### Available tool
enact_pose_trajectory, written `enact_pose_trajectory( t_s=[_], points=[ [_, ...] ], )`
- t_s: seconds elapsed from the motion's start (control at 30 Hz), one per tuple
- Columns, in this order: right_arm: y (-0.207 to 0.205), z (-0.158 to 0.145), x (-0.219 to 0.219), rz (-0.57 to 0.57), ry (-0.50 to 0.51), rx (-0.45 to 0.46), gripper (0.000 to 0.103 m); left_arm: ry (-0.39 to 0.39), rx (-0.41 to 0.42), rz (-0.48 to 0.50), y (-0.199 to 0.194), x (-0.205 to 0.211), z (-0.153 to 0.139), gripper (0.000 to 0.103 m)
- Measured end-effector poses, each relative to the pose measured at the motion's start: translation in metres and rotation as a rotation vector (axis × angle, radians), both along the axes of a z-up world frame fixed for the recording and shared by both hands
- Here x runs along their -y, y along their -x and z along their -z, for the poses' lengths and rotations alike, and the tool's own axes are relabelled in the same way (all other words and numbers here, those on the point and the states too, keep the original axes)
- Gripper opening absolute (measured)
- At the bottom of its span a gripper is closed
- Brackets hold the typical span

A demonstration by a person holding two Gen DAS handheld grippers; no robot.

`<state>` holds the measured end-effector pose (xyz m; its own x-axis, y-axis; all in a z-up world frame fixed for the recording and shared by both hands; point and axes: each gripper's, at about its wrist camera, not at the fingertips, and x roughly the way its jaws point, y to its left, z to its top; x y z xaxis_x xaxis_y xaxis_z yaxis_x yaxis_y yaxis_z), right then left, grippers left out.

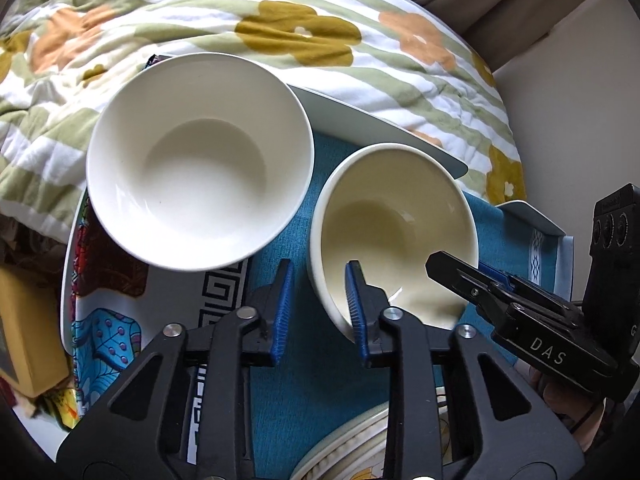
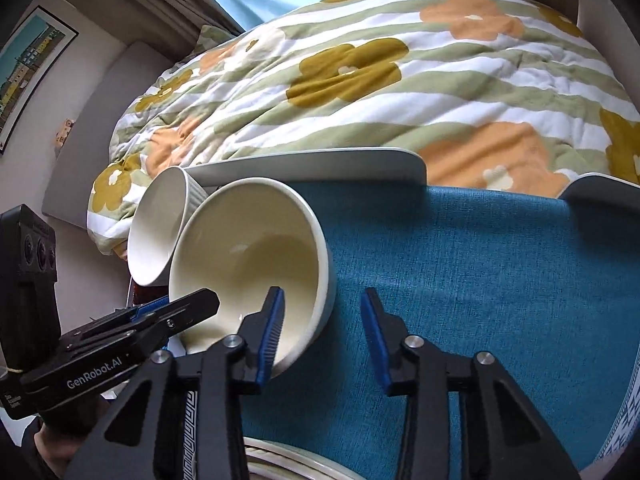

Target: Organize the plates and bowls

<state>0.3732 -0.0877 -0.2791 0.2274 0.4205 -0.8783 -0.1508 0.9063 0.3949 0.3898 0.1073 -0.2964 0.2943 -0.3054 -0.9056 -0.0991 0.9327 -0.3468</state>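
Bowls, two in number, stand on a teal cloth (image 1: 280,380) laid in a white tray (image 1: 384,132); the cream bowl (image 1: 396,216) sits towards the middle, and the larger white bowl (image 1: 200,160) stands just beside it, a strip of cloth showing between them in the left wrist view. The white bowl rests partly over a colourfully patterned plate (image 1: 100,332); a black-and-white key-pattern band (image 1: 220,292) lies beside that plate. The rim of a further plate (image 1: 352,444) shows at the near edge, under the grippers.

Left gripper (image 1: 319,280): jaws spread, straddling the near wall of the cream bowl — one blue pad is inside against the inner face; the other is outside, with cloth visible between it and the bowl's outer wall. No pinch is evident.

Right gripper (image 2: 322,300): jaws likewise spread across the same bowl's wall on its opposite side; one pad is inside the bowl, the other hangs outside over the cloth, apart from the wall. In the left wrist view its black body reaches over the bowl's rim.

Both bowls are upright and empty; in the right wrist view the white bowl (image 2: 160,224) appears behind the cream one. A floral striped quilt (image 2: 360,80) lies bunched against the tray's far side — a framed picture (image 2: 32,72) hangs on the wall beyond.
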Motion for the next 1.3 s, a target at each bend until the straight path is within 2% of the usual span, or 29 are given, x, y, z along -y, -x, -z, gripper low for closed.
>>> enact_pose_trajectory(
  t_s=[0.1,0.5,0.9,1.1,1.3],
  points=[
    [-0.002,0.003,-0.003,-0.014,-0.013,-0.009,0.018,-0.029,0.008,0.012,-0.001,0.005,-0.002,0.014],
    [-0.002,-0.005,-0.003,-0.018,0.000,0.022,0.018,-0.082,0.056,0.040,-0.001,0.015,-0.019,0.014],
    [0.025,-0.068,0.025,0.044,0.013,0.127,0.018,-0.069,0.191,0.132,0.019,0.046,-0.094,0.014],
    [0.055,-0.100,0.061,0.086,0.006,0.180,0.018,-0.072,0.235,0.174,0.049,0.086,-0.126,0.014],
    [0.093,-0.124,0.105,0.083,0.018,0.226,0.018,-0.070,0.251,0.182,0.091,0.138,-0.144,0.014]
  ],
)
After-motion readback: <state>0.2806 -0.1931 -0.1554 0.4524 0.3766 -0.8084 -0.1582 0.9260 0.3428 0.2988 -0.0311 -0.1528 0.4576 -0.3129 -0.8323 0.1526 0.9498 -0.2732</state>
